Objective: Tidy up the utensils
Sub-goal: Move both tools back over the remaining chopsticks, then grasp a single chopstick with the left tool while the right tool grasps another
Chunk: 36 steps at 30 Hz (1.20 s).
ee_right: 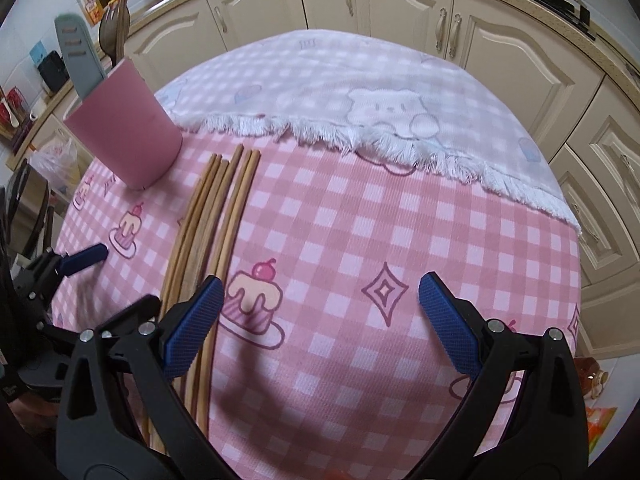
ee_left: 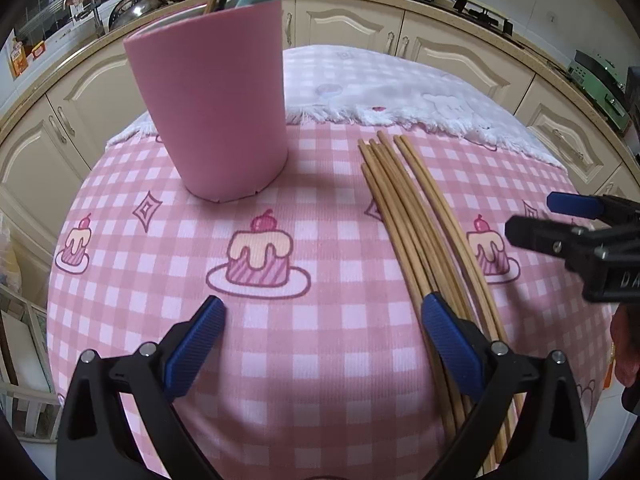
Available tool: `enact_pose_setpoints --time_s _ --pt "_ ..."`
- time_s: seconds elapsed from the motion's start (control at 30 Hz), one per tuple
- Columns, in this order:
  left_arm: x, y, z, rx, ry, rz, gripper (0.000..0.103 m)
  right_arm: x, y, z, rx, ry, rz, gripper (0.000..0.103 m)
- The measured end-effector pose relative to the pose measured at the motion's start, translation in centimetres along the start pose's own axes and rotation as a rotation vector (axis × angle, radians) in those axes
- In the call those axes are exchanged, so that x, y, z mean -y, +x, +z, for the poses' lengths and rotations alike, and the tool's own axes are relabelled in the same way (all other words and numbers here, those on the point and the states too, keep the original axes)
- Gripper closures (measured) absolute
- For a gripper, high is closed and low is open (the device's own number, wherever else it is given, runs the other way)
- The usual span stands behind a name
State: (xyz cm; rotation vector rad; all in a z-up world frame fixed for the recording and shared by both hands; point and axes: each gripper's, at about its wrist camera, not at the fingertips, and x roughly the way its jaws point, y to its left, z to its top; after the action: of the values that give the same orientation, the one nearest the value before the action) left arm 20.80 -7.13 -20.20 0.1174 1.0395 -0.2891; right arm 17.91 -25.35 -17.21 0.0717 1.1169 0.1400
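Both tools hang wide apart over the table (ee_right: 360, 216), gripping nothing. The chopsticks (ee_left: 404, 216) lie bundled between the left tool (ee_left: 324, 332) and right tool (ee_right: 320, 312), the pink holder (ee_left: 212, 112) standing ahead of the left one.

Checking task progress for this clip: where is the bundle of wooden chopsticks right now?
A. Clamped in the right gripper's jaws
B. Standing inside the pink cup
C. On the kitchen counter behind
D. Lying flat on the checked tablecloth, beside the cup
D: the wooden chopsticks lie flat on the pink checked tablecloth to the side of the pink cup, and both the left gripper and the right gripper are open and empty.
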Motion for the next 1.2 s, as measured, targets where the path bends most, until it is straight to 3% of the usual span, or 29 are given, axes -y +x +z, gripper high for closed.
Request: enact_pose_setpoints --time_s 0.23,0.4,0.97,1.1,1.2 --pt "1.9 0.3 0.6 0.038 0.069 0.048 0.005 -0.8 0.3 -0.4 -0.022 -0.049 -0.026 0.007" --pt "1.4 0.2 0.2 0.038 0.042 0.072 0.006 -1.1 0.2 -0.9 -0.031 -0.062 -0.042 0.007" --pt "-0.5 -0.1 -0.9 0.036 0.044 0.045 0.006 -3.4 1.1 -1.2 -0.083 -0.103 -0.058 0.007" --pt "-0.8 -0.1 -0.7 0.034 0.037 0.041 0.006 -3.6 1.1 -0.8 -0.095 -0.114 -0.099 0.008" --pt "-0.9 -0.1 -0.7 0.032 0.033 0.041 0.006 -3.4 1.4 -0.8 -0.12 -0.111 -0.091 0.012"
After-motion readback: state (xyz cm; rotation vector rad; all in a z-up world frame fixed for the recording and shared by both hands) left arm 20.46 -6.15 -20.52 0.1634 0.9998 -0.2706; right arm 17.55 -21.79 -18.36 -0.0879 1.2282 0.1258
